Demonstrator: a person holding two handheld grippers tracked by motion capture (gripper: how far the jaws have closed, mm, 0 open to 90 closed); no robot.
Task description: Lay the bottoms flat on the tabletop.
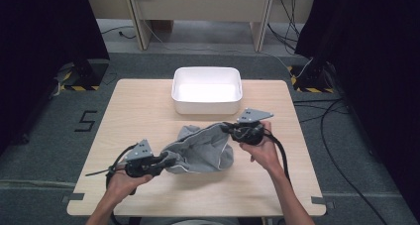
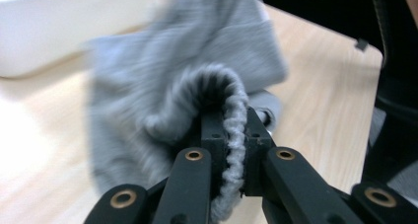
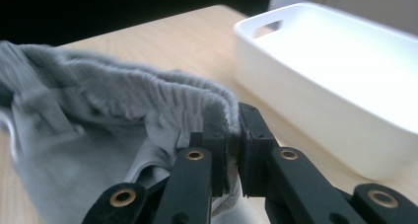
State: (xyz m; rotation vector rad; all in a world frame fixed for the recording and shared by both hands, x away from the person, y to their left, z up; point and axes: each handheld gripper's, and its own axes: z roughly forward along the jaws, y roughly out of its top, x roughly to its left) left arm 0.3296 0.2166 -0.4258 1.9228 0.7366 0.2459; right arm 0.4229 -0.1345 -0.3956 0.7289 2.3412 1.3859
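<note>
Left gripper (image 1: 171, 161) clamped on ribbed edge of grey garment (image 1: 203, 148); right gripper (image 1: 227, 127) pinching opposite elastic edge. Garment stretched between both, just in front of white bin (image 1: 206, 105) on wooden table (image 1: 138, 106), partly lifted.

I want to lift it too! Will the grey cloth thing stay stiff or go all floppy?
Probably floppy: the grey garment sags between the left gripper and the right gripper. Likely light. Its ribbed hem bunches between the jaws, so it shouldn't slip.
</note>
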